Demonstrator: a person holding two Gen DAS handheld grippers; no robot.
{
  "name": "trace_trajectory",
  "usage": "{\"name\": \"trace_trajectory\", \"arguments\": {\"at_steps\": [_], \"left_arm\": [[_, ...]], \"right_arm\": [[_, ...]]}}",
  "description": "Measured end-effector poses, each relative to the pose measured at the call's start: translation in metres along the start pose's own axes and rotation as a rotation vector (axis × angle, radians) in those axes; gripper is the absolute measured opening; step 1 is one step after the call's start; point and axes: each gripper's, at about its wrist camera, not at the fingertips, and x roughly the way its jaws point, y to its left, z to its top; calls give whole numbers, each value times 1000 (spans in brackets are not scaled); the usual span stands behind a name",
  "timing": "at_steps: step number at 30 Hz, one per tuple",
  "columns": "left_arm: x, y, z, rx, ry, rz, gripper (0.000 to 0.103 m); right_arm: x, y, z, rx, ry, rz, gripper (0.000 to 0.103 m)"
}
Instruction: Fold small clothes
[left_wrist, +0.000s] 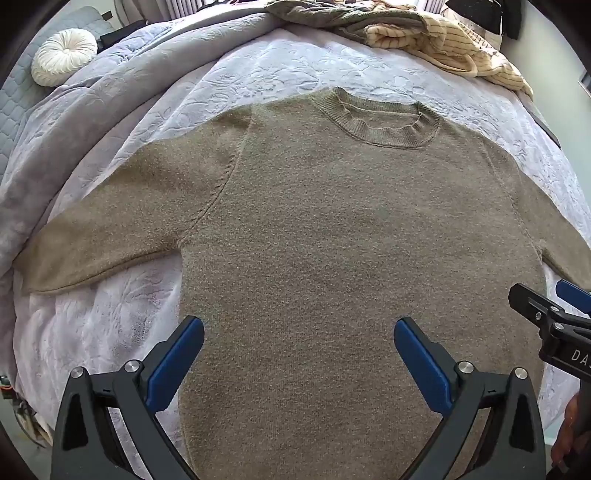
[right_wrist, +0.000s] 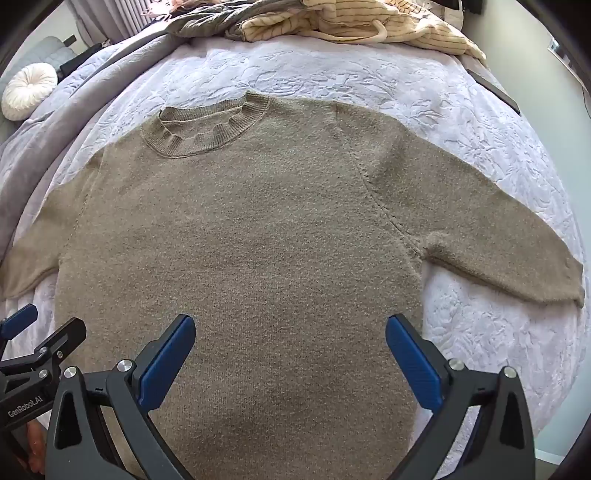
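Note:
An olive-brown knit sweater (left_wrist: 314, 221) (right_wrist: 258, 229) lies flat and face up on the bed, ribbed collar (left_wrist: 380, 122) (right_wrist: 207, 125) at the far end and both sleeves spread out to the sides. My left gripper (left_wrist: 299, 332) hovers above the lower left part of its body, open, with nothing between its blue pads (left_wrist: 177, 358). My right gripper (right_wrist: 290, 330) hovers above the lower right part, also open and empty. Each gripper shows at the edge of the other's view.
A pale lilac embossed bedspread (left_wrist: 258, 70) (right_wrist: 461, 122) covers the bed. A heap of clothes, cream striped (left_wrist: 461, 48) (right_wrist: 369, 22) and grey-green, lies at the far end. A round white cushion (left_wrist: 64, 55) sits far left. A dark flat object (right_wrist: 493, 90) lies far right.

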Motion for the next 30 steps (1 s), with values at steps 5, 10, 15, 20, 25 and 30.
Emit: {"name": "trace_trajectory", "arguments": {"at_steps": [5,10,15,20,25,30], "left_arm": [[-4,9,-3,-5,-4,-2,103],[-4,10,-2,-11,-6,9,103],[-5,9,-2,-11,-1,21,103],[-6,11,-2,-10,-11,34,103],[-8,13,-1,-15,-17,47,103],[-6,16,0,-21,-1,35,103]], "right_arm": [[-1,0,-1,-7,0,-2,103],[-2,0,-1,-12,0,-3,102],[-2,1,-3,-10,1,-6,103],[-3,1,-5,-12,2,-2,102],[-4,2,-5,-16,-3,-1,103],[-3,3,-4,-15,-4,-1,102]]}}
